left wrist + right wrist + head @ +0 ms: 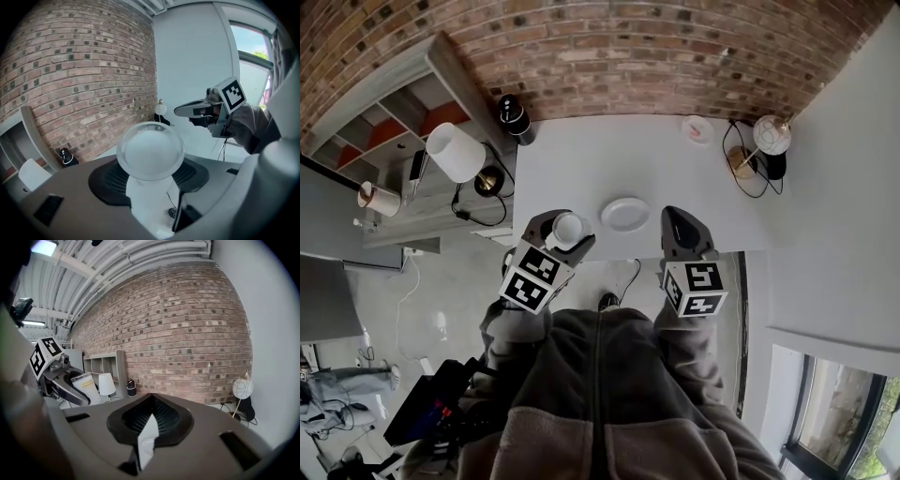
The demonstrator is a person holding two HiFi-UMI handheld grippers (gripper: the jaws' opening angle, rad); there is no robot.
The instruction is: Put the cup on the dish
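My left claw [566, 232] is clenched on the cup [568, 228], one jaw on each side, with the cup's open mouth facing up. In the left gripper view the cup [150, 151] fills the gap between the jaws, and they cover its lower part. I cannot tell whether its base rests on the white table [581, 159] or hangs above it.

The dish [625, 214] lies just beside the cup, on its right and apart from it, between my two claws.

My right claw [678, 218] sits just right of the dish. In its own view its jaws are drawn together on nothing, with only a thin pale slit between them.
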